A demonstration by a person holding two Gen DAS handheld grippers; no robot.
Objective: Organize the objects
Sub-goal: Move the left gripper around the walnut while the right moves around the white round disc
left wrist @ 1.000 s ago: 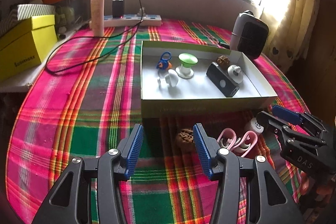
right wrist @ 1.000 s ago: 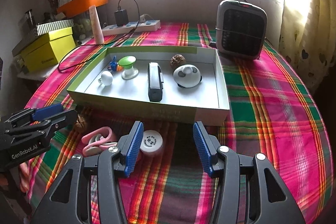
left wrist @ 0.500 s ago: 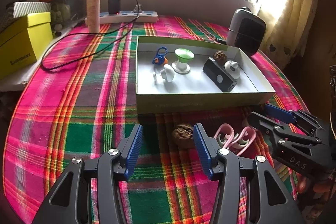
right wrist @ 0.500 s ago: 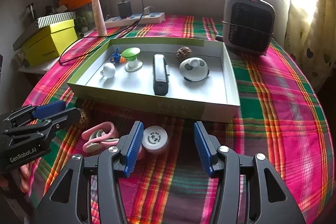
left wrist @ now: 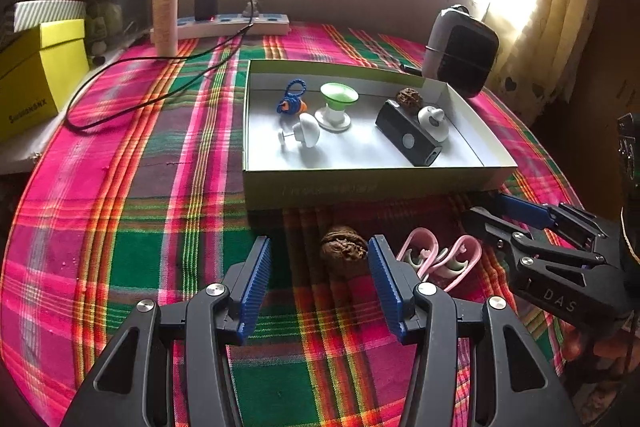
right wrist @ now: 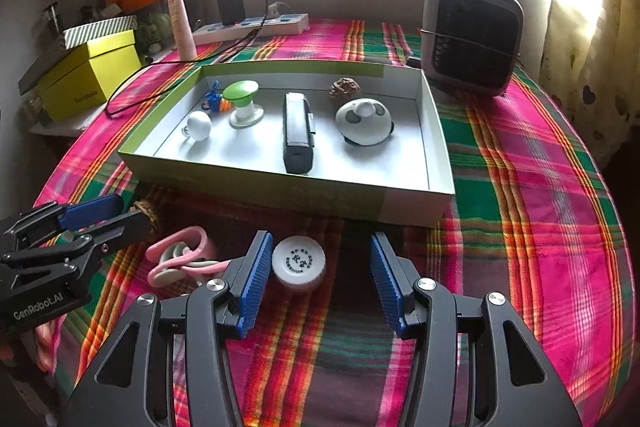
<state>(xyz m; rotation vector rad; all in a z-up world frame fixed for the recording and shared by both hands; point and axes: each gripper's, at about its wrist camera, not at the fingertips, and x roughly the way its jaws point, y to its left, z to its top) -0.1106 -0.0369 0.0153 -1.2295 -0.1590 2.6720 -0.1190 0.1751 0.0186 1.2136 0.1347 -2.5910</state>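
Observation:
A shallow green-sided box (left wrist: 360,187) (right wrist: 280,183) on the plaid cloth holds a blue keyring, a green-topped stand, a white knob, a black bar, a round white gadget and a walnut. My left gripper (left wrist: 318,279) is open, with a loose walnut (left wrist: 343,251) between its fingers, near the right one. Pink ear-hook earphones (left wrist: 436,259) (right wrist: 180,259) lie just right of it. My right gripper (right wrist: 316,275) is open, with a small white jar (right wrist: 299,262) between its fingers, by the left one.
A small heater (right wrist: 472,35) stands at the back right. A power strip (left wrist: 236,23) with a black cable, a tube (left wrist: 165,7) and a yellow box (left wrist: 40,75) are at the back left. Each gripper shows in the other's view.
Both grippers have moved forward and lower. The walnut now sits deeper between my left fingers and the white jar deeper between my right fingers. Both stay open.

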